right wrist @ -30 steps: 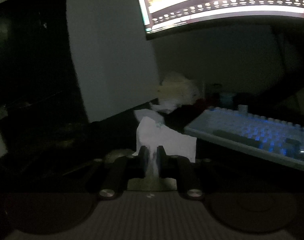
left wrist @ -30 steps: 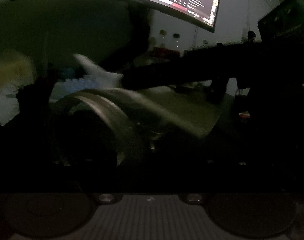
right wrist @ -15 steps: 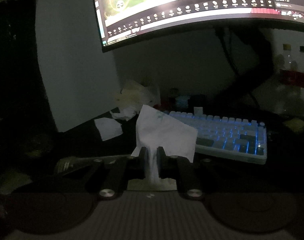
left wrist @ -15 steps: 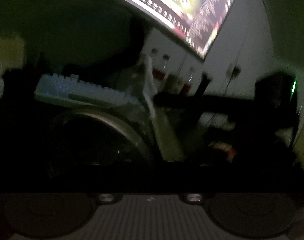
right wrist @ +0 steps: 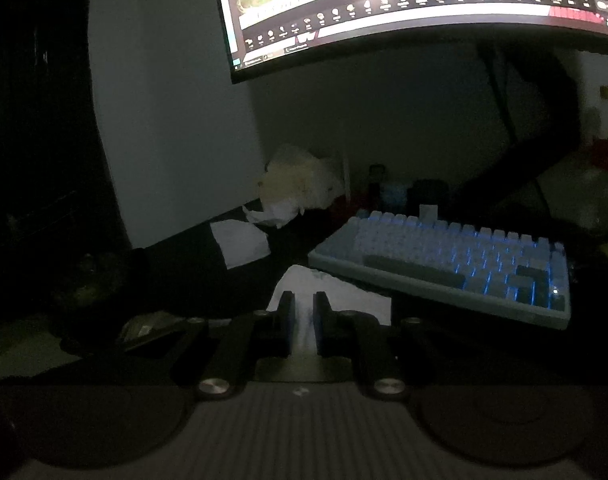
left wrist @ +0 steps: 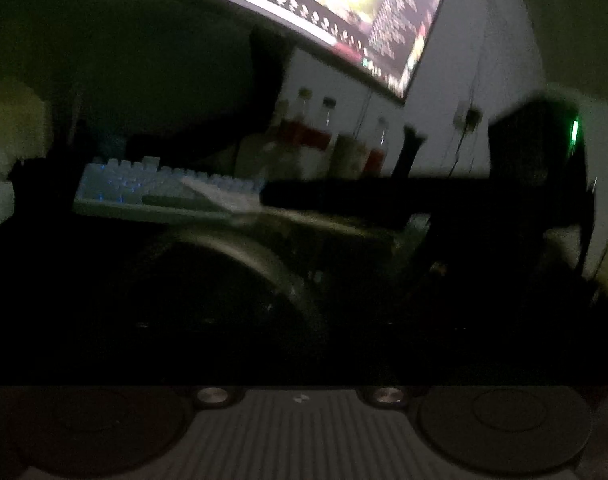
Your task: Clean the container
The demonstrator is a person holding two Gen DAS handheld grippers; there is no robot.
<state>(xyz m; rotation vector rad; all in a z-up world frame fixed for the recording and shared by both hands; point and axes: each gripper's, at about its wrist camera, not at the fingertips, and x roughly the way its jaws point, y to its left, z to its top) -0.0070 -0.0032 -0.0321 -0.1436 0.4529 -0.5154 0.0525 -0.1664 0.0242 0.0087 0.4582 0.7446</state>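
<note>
Gripper first: our right gripper [right wrist: 302, 314] is pinched nearly closed on a white tissue [right wrist: 332, 292], whose loose sheet fans out ahead of the jaws and a little toward the keyboard [right wrist: 444, 264]. Our left gripper sits in deep shadow in its own view; we cannot see its fingers, only that its jaws are opening, and we cannot tell whether the pads touch anything. The container [left wrist: 239, 276] shows there as a dim round rim close in front of the left camera, on the near side of the keyboard [left wrist: 163, 188], so we judge the left hand is the one steadying it. Across that view, just over the container's far rim, the right gripper [left wrist: 271, 196] reaches in sideways as a long dark bar with the tissue [left wrist: 219, 194] at its tip, lying against the keyboard's near edge. We judge the coming move turns on this: the container's mouth lies below and nearer than the tissue's tip, so the tissue must come down and inward past the rim. From the right wrist view the container is not clearly in sight; the bench [right wrist: 175, 264] is too dark to say more.
</note>
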